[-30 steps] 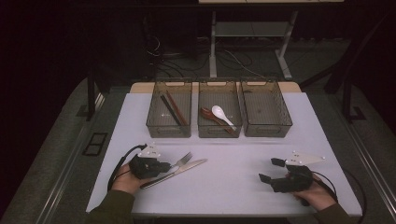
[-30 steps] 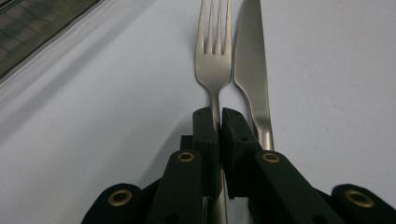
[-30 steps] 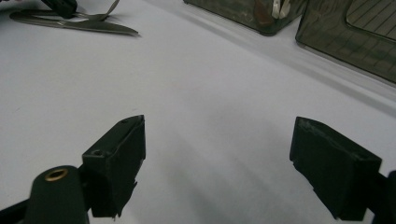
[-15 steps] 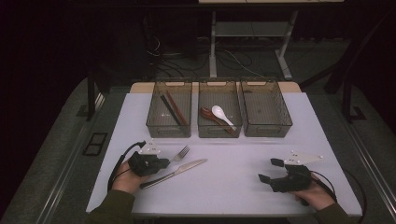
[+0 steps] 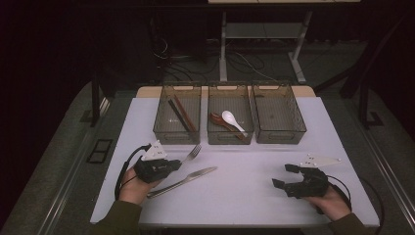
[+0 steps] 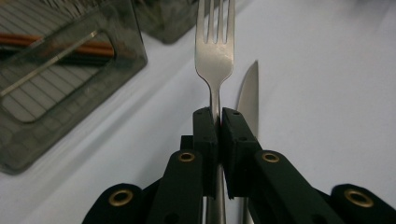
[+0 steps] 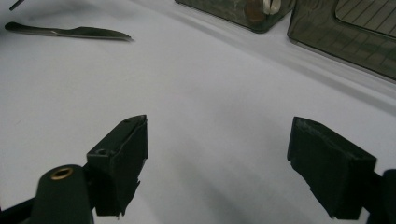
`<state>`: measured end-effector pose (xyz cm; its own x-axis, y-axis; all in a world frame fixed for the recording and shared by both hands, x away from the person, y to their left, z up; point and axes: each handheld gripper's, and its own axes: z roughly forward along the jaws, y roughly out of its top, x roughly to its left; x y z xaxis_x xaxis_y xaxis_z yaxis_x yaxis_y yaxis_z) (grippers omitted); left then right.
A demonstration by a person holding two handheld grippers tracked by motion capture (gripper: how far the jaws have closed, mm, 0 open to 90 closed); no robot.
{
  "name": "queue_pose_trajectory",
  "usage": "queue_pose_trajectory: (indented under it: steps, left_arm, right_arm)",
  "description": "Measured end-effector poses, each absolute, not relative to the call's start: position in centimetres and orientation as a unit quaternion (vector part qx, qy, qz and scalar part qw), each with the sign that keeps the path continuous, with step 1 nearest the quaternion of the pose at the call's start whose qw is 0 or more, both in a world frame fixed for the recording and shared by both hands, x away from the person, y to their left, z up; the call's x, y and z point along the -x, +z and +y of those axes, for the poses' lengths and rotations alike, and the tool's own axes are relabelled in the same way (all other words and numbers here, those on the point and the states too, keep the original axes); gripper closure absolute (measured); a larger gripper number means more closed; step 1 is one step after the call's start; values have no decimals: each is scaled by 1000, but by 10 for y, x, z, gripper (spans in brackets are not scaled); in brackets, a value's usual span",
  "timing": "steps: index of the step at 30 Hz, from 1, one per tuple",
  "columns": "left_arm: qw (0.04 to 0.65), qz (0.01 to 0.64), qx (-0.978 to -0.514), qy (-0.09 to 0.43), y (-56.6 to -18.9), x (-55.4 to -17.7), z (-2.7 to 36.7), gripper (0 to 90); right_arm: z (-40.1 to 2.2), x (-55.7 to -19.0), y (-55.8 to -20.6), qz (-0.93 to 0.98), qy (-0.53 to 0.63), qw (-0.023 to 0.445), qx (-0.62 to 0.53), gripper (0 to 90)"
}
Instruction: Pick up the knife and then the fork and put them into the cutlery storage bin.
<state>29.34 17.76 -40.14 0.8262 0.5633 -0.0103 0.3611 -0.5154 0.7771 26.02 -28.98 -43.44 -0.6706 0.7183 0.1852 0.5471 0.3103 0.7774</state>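
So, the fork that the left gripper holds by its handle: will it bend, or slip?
The fork looks like solid metal, so it probably stays stiff. Its polished handle is thin between the left gripper, so it may swivel or slip, as the wider tined head extends well beyond the grip.

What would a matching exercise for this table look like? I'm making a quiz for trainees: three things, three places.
Things:
1. silver metal fork
2. silver metal table knife
3. white ceramic spoon

Places:
A. in the middle bin
B. clamped in the left gripper
C. lying flat on the white table

Pairs: 1-B, 2-C, 3-A
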Motion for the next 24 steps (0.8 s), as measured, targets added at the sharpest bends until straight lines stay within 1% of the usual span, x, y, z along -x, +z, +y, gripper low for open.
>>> queue_pose_trajectory:
  steps: [2, 4, 7, 9, 11, 16, 17, 18, 20, 24]
  left_arm:
    - [427, 267, -856, 120, -398, -292, 177, 846]
    - [439, 267, -850, 115, -396, -291, 175, 847]
    - [450, 264, -846, 110, -393, -289, 169, 846]
    - [456, 263, -843, 109, -392, -288, 164, 846]
    - [461, 260, -842, 103, -391, -287, 157, 846]
    - [466, 252, -842, 98, -391, -285, 134, 847]
    - [466, 252, -843, 98, -391, -286, 129, 847]
    - [468, 251, -842, 95, -390, -286, 124, 846]
    - [470, 247, -843, 90, -391, -287, 114, 847]
    - [468, 233, -849, 78, -393, -287, 96, 846]
  right_arm:
    - [-289, -260, -433, 805, 436, 105, -389, 186]
    - [-286, -258, -430, 805, 437, 111, -386, 138]
    - [-283, -258, -425, 805, 442, 107, -381, 138]
    - [-281, -259, -422, 805, 451, 91, -374, 141]
    - [-278, -261, -420, 804, 456, 81, -373, 147]
    - [-267, -269, -415, 803, 462, 74, -370, 158]
    - [-265, -270, -414, 802, 464, 74, -368, 175]
    - [-263, -272, -412, 802, 468, 72, -365, 230]
    - [-259, -275, -408, 799, 478, 58, -361, 236]
    - [-253, -280, -402, 795, 490, 59, -352, 246]
